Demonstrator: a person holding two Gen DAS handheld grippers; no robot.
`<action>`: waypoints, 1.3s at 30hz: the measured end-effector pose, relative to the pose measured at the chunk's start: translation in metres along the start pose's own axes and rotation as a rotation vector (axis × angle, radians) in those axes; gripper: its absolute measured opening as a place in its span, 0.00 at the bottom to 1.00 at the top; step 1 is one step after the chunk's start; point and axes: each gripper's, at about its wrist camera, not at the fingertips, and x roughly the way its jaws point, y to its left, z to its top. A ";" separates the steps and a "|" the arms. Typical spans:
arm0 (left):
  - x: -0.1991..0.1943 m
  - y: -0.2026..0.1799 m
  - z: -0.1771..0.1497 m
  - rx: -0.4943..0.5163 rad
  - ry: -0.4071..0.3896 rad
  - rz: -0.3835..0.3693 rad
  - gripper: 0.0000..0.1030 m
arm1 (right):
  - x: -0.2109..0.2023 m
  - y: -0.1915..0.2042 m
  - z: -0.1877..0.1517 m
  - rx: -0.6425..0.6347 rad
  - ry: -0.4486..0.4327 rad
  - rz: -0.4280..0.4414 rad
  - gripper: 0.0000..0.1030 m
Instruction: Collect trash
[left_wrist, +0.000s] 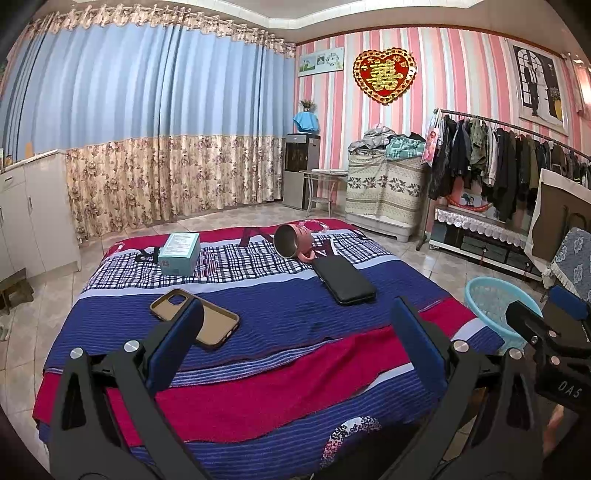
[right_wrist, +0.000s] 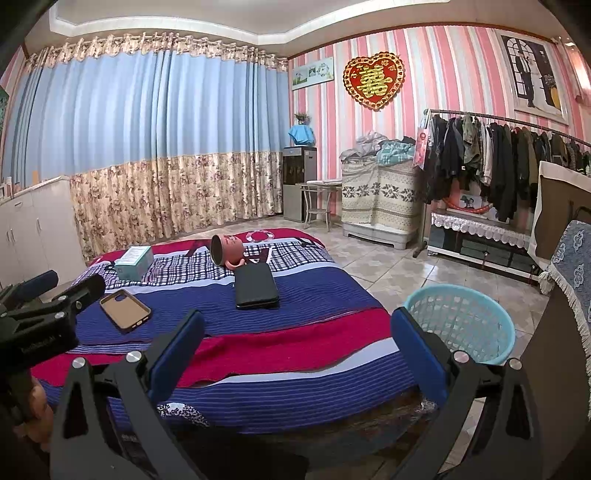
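Trash on the bed is four loose things, and both grippers hang at the near edge with their blue fingers spread wide and nothing between them. The left gripper (left_wrist: 295, 347) sits over the red and blue striped bedspread (left_wrist: 280, 373); its left finger (left_wrist: 177, 343) overlaps the near corner of the tan phone case (left_wrist: 194, 317) in this view, though whether it touches I cannot tell. That case lies flat, open side up, left of the gap between the fingers. The right gripper (right_wrist: 295, 350) is further right, its right finger (right_wrist: 417, 354) in front of the light blue mesh basket (right_wrist: 469, 321), which stands on the tiled floor just beside the bed's right edge. From this side the phone case (right_wrist: 125, 308) lies well off to the left, beyond the left finger.

Further out, roughly ahead of the left gripper's right finger, lies the black wallet-like case (left_wrist: 343, 280), flat and closed. Touching its far end, a pink mug (left_wrist: 293, 240) lies tipped on its side, mouth towards the camera. Off to the left at about the same depth stands the teal box (left_wrist: 181, 253), well apart from the mug. None of them is in reach of either set of fingers.

Beyond the bed: blue and floral curtains (left_wrist: 147, 129), a water dispenser (left_wrist: 301, 166), and a clothes rack (left_wrist: 509, 155) along the striped wall.
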 end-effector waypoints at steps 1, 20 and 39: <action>0.000 0.000 0.000 0.001 -0.001 0.000 0.95 | -0.001 -0.001 0.001 0.002 -0.001 0.000 0.96; -0.003 0.000 -0.001 0.000 -0.006 -0.002 0.95 | -0.003 -0.007 0.003 0.011 0.000 0.001 0.95; -0.004 0.000 -0.001 0.003 -0.007 -0.001 0.95 | -0.004 -0.007 0.004 0.012 0.001 0.002 0.95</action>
